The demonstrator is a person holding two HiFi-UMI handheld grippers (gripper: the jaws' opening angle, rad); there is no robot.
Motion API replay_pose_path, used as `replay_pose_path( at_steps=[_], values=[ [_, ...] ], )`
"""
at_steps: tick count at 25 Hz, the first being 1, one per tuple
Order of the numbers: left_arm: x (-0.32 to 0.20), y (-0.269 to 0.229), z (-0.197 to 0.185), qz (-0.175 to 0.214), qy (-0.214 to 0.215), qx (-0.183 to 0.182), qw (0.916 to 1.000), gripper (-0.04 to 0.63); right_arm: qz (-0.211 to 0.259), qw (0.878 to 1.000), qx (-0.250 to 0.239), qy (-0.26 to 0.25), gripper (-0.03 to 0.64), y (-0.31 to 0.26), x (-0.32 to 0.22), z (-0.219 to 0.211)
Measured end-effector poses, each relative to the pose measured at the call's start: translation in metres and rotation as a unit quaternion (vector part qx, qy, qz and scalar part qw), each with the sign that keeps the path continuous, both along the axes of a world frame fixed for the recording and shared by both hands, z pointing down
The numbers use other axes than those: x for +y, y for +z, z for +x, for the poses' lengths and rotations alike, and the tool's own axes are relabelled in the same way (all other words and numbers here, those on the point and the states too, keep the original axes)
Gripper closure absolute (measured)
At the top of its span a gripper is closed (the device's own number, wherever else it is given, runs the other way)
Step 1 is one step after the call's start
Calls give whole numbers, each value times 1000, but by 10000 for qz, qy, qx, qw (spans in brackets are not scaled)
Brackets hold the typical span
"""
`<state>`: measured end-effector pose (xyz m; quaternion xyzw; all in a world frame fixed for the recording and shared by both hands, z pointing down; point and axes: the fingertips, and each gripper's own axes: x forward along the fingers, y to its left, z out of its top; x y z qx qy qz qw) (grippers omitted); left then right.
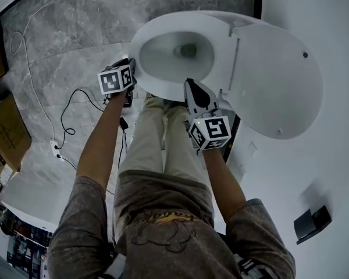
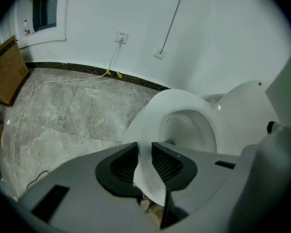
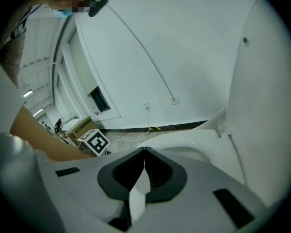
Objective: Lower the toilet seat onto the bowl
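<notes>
As the person stands facing a white toilet, both bare forearms reach straight out and down toward it, one gripper in each hand. From the head camera, the toilet seat (image 1: 163, 25) lies as a flat ring over the bowl at 12 o'clock. The lid (image 1: 279, 80) is tipped open at about 2 o'clock.

At 9 o'clock on the ring is the left gripper (image 1: 130, 68), at the end of a nearly straight left arm (image 1: 102, 138). Its own camera shows the jaws only narrowly apart, pinching the seat's (image 2: 150, 115) white edge, which runs between the two black pads (image 2: 121, 166).

At about 5 o'clock on the ring, the right gripper (image 1: 189, 85) points its tip at the front rim, with the right arm (image 1: 224, 179) angled inward from the elbow. In its own camera the jaw tips meet. A thin white wedge shows behind them, and what it is cannot be told. Beyond the tips the seat (image 3: 194, 152) lies level, with the lid (image 3: 262, 81) rising at 3 o'clock.

Grey marbled floor (image 1: 75, 39) surrounds the toilet.
</notes>
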<state>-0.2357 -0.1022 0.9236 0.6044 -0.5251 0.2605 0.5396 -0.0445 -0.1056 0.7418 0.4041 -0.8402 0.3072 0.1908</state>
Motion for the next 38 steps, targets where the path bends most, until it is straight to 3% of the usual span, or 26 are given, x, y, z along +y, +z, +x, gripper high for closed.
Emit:
replay_pose_path(
  at_steps=[6, 11, 17, 22, 26, 29, 34, 38],
  values=[
    [-10, -66, 7, 413, 152, 3, 9990, 509, 129, 9998, 6, 126, 591, -51, -4, 19],
    [-28, -191, 33, 1061, 317, 76, 9938, 509, 404, 9988, -101, 258, 591, -135, -1, 36],
    [-37, -340, 79, 1725, 307, 598, 9827, 508, 749, 9959, -301, 405, 591, -234, 7, 67],
    [-27, -441, 117, 2381, 635, 910, 9649, 508, 1099, 9909, -507, 584, 591, -295, 23, 95],
    [-9, -492, 136, 2876, 899, 1006, 9482, 508, 1447, 9853, -538, 728, 591, -326, 40, 119],
    [4, -518, 152, 3343, 1187, 915, 9305, 513, 1591, 9815, -529, 925, 591, -334, 51, 142],
    [23, -548, 176, 4115, 1497, 1107, 8922, 578, 1965, 9736, -389, 1092, 591, -349, 59, 168],
    [36, -544, 182, 4353, 1568, 1022, 8806, 584, 2140, 9698, -319, 1127, 591, -349, 65, 181]
  ],
)
